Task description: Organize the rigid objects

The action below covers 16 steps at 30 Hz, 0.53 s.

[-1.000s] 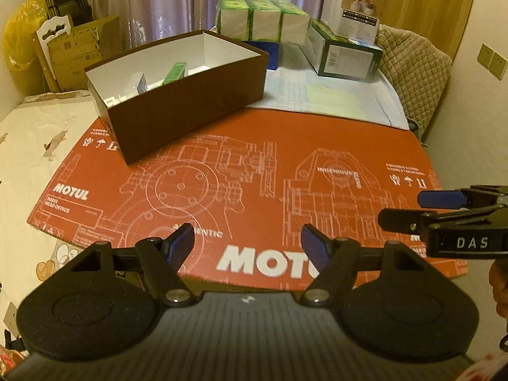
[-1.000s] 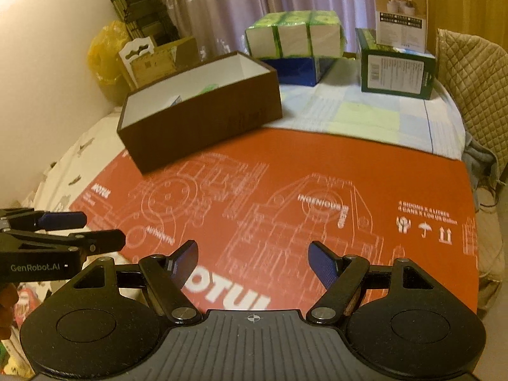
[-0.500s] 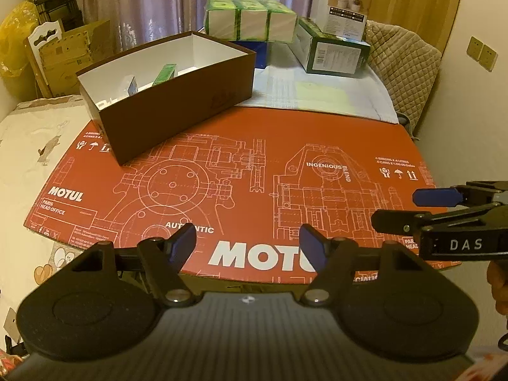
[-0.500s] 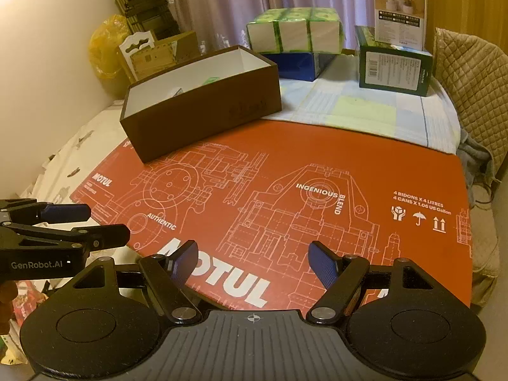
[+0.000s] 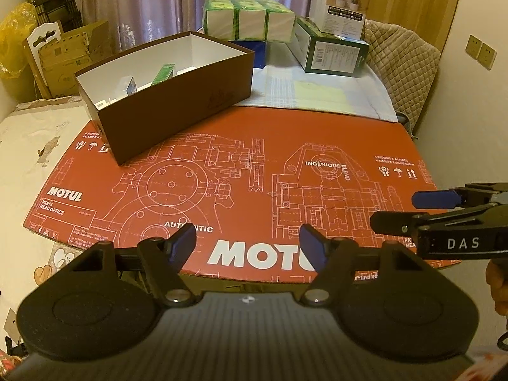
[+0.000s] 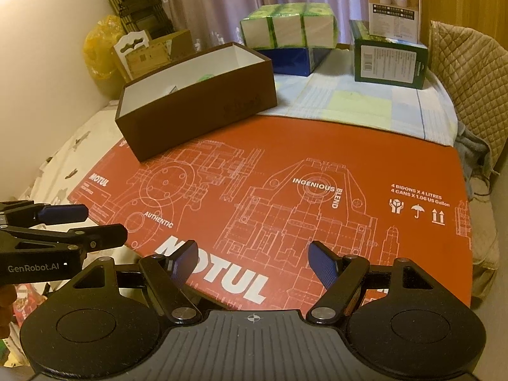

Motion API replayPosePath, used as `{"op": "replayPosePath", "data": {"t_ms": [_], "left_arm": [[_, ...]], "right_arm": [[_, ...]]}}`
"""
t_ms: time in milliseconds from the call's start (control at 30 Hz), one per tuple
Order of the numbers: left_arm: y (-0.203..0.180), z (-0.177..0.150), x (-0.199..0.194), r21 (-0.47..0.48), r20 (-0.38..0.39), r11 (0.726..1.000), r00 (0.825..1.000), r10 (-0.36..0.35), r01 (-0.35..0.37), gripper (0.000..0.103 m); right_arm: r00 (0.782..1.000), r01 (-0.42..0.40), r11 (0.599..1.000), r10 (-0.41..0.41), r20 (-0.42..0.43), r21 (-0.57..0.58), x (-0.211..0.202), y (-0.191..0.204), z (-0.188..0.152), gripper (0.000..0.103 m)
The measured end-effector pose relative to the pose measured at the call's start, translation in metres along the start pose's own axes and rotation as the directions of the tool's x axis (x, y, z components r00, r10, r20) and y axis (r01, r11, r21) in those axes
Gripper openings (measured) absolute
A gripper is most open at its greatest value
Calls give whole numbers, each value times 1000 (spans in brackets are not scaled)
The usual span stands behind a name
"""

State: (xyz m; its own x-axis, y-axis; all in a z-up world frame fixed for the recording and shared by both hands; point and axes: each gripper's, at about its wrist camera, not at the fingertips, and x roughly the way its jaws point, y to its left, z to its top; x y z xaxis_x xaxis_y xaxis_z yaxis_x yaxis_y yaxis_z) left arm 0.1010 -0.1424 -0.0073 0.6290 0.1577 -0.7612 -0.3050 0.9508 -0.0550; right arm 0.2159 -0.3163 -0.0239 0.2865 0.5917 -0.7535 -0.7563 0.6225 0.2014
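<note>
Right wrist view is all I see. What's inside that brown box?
Observer: The left wrist view shows a small green carton inside the brown box.
Operator: Anything else in there?
Observer: A white and blue carton, left of the green one.
Operator: Any writing on my hand-held gripper?
Observer: Yes, the side of the right hand-held gripper reads DAS.
</note>
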Motion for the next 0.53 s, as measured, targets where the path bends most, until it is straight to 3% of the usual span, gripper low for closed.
{"op": "replayPosePath", "data": {"t_ms": [533], "left_arm": [[-2, -1, 4, -3, -5, 1000, 1000, 14, -14, 69]], "right_arm": [[1000, -1, 1000, 1, -9, 6, 2, -3, 0, 73]]}}
